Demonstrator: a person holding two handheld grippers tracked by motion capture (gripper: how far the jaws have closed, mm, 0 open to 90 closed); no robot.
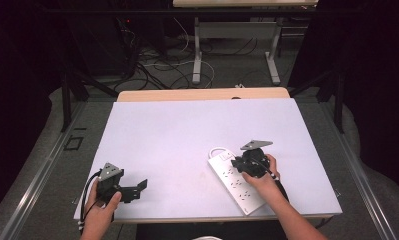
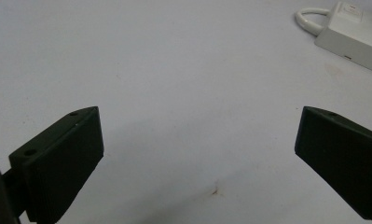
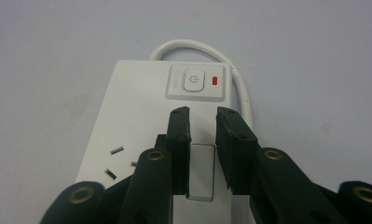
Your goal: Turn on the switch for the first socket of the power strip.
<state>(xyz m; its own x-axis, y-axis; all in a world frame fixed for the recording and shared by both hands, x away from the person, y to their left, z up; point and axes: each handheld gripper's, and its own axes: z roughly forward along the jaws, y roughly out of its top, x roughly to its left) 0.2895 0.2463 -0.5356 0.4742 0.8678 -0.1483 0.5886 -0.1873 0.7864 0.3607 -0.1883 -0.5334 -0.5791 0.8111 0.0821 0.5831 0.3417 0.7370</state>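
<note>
A white power strip (image 1: 235, 189) lies at an angle on the white table top (image 1: 187, 135), front right. Its end carries a power button (image 3: 194, 80) with a red light (image 3: 215, 80), and a white cable (image 3: 240, 88) loops from that end. My right gripper (image 1: 237, 161) hangs over the strip's button end. In the right gripper view its jaws (image 3: 202, 112) stand narrowly apart around a white plug (image 3: 202, 170) seated in the strip, with a slight gap at one pad. My left gripper (image 1: 136, 191) rests front left, open and empty (image 2: 197, 112). The strip's end (image 2: 356, 32) appears far right in its view.
A wooden edge (image 1: 202, 94) runs along the table's far side. Beyond it are the legs of another table (image 1: 197, 60) and loose cables on the floor (image 1: 157, 70). Dark frame bars (image 1: 67, 95) stand to the left and right.
</note>
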